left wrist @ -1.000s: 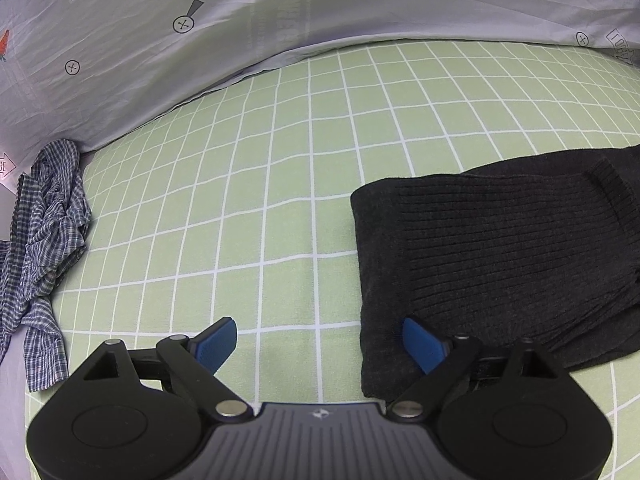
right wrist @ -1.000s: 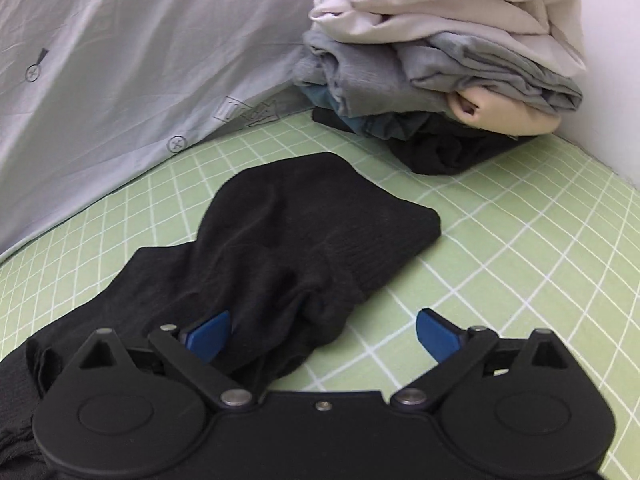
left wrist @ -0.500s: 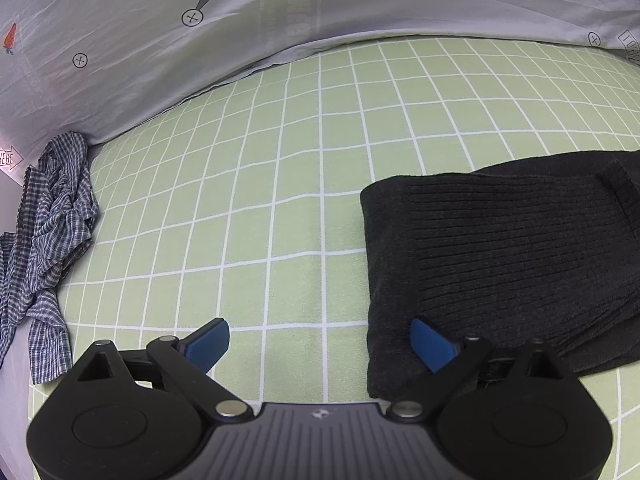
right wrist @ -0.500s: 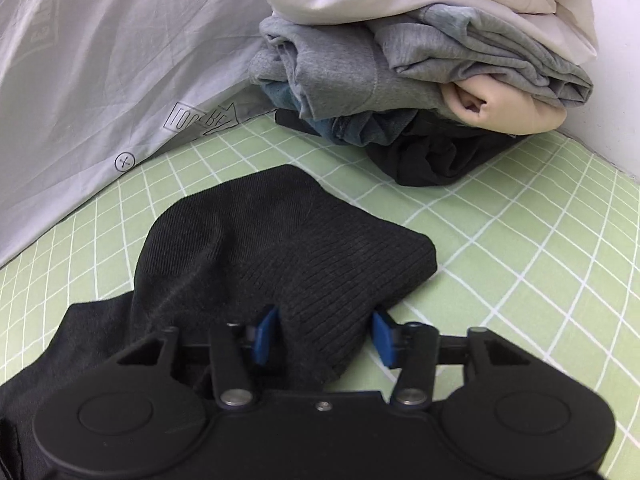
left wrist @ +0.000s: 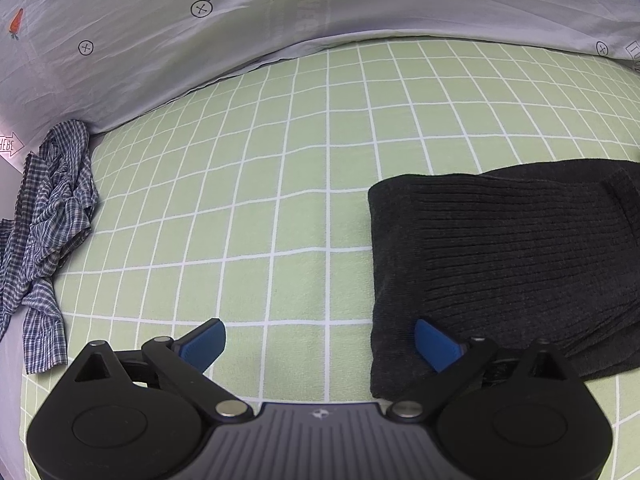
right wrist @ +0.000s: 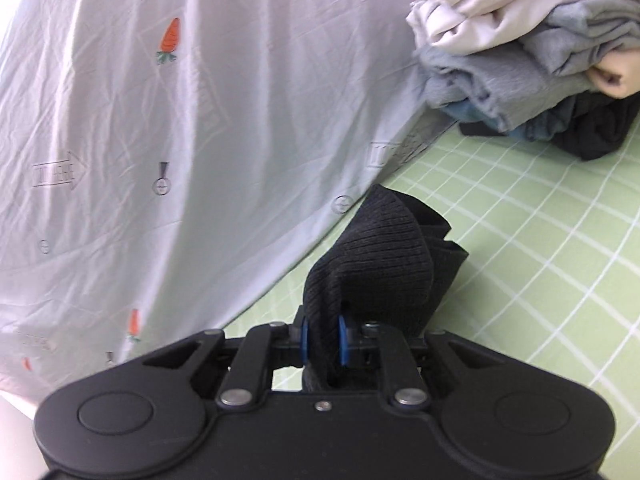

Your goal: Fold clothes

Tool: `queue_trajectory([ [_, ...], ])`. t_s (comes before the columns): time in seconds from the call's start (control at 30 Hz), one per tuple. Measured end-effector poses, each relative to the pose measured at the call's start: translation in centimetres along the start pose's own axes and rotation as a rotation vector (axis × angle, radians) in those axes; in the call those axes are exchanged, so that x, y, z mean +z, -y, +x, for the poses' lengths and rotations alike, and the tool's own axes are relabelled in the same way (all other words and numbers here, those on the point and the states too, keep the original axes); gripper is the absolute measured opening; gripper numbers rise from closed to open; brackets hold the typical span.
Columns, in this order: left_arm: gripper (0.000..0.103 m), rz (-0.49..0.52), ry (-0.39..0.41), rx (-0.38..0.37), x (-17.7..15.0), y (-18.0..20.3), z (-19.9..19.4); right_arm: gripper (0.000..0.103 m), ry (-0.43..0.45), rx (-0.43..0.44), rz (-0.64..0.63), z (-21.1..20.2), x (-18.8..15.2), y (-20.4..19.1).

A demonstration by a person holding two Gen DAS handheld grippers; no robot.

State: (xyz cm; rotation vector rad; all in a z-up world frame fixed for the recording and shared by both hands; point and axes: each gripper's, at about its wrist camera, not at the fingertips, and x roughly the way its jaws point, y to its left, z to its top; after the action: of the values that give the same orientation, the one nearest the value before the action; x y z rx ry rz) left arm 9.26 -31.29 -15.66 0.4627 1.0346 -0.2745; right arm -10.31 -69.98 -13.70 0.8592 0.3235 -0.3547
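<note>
Gripping sweater (right wrist: 372, 256) edge, right gripper (right wrist: 323, 340) closing.

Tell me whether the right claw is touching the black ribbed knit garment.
Touching. The right wrist view shows the right claw closing on a bunched fold of the black ribbed knit garment.

Black hand-held gripper (left wrist: 320, 344), blue pads (left wrist: 202, 344), silver screws.

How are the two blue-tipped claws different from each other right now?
The left gripper has its jaws spread wide and opening, with nothing pinched; the right gripper is closing tight on the black ribbed garment. The left one sits over the garment's flat edge on the green checked sheet; the right one has bunched cloth raised. Both have black bodies and blue pads.
</note>
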Motion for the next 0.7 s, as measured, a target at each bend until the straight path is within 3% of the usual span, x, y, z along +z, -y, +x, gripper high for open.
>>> queue_trajectory([
  [0.17,0.101,-0.015,0.002,-0.014,0.0,-0.2,0.1,0.015,-0.149,0.159,0.010,2.7,-3.3,-3.7],
  [0.23,0.101,-0.021,0.001,-0.022,0.0,-0.4,0.2,0.015,-0.231,0.178,0.011,4.2,-5.2,-4.6],
  [0.33,0.102,-0.033,-0.003,-0.034,0.0,-0.6,0.4,0.015,-0.350,0.161,-0.015,6.3,-8.0,-5.4],
  [0.4,0.103,-0.041,-0.005,-0.041,0.0,-0.7,0.5,0.016,-0.421,0.071,-0.154,6.7,-10.1,-6.8],
  [0.5,0.103,-0.053,-0.006,-0.051,0.0,-0.9,0.6,0.016,-0.431,0.039,-0.268,6.8,-10.8,-8.1],
  [0.7,0.103,-0.069,-0.007,-0.063,0.0,-1.1,0.7,0.022,-0.443,0.023,-0.248,6.2,-9.7,-7.7],
])
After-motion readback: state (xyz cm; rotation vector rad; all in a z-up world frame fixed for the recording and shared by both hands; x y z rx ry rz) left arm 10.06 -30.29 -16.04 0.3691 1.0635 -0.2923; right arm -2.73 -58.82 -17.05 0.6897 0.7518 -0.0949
